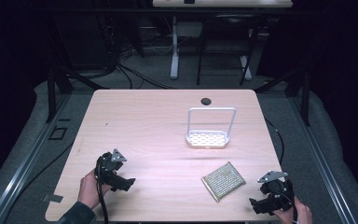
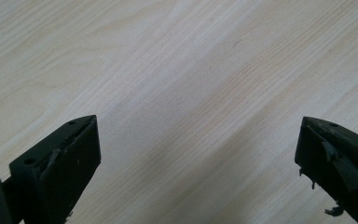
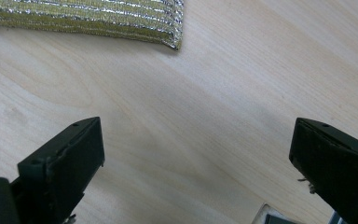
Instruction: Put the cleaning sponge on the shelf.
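Two grippers, both with jaws spread wide and nothing between them. The right gripper [image 1: 261, 204] sits at the desk's [image 1: 149, 121] near right corner, held in a hand [image 1: 292, 215] at the near edge; in the right gripper view [image 3: 196, 154] its two black jaws frame bare wood, with the sponge's corner just ahead of them. The left gripper [image 1: 123, 182] sits near the near left corner, held in the other hand [image 1: 89, 189], a cable trailing back over the near edge; in the left gripper view [image 2: 196, 149] its jaws frame bare wood grain.

One sponge [image 1: 223, 180] (gold and silver striped weave, flat, roughly square, turned cornerwise to the desk's edges): lies on the desk toward the near right, close to the right gripper but not touching it; seen also in the right gripper view [image 3: 88, 18]. Well apart from the left gripper.

One white rack [image 1: 207, 138] (perforated tray with a tall wire frame standing upright over it): stands right of the desk's middle, beyond the sponge and apart from it.

One dark round grommet [image 1: 206, 101] near the middle of the far edge.
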`<state>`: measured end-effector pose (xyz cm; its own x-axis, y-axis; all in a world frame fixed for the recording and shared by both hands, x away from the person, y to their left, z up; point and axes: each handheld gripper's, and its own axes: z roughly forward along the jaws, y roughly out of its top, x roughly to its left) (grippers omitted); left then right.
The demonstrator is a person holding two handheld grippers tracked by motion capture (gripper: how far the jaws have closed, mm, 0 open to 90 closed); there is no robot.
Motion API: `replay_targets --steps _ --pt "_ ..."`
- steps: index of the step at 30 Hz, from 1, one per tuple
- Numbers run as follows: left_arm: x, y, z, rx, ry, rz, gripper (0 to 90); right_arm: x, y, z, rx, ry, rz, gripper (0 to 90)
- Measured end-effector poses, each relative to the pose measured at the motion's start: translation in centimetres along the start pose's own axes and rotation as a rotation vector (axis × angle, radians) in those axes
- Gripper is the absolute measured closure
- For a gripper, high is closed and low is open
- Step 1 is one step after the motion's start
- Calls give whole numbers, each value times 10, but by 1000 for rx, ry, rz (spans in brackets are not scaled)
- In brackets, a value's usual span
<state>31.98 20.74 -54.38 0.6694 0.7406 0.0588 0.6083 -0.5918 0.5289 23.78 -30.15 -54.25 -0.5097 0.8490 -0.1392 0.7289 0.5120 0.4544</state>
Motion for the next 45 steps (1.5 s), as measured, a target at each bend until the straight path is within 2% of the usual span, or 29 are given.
replay_targets --steps 9,19,30,36,45 --pt "0 1 0 1 -3 6 3 1 3 0 -6 1 -11 18" --pt "0 1 1 -2 -9 3 3 6 12 0 -34 34 -5 14" --pt "-2 1 0 -3 -2 -1 3 12 19 2 -30 40 -17 10" --pt "-3 2 2 5 -8 3 3 22 36 5 -61 61 -33 9" --pt "-2 2 3 9 -6 2 3 31 60 17 -58 71 -48 9"
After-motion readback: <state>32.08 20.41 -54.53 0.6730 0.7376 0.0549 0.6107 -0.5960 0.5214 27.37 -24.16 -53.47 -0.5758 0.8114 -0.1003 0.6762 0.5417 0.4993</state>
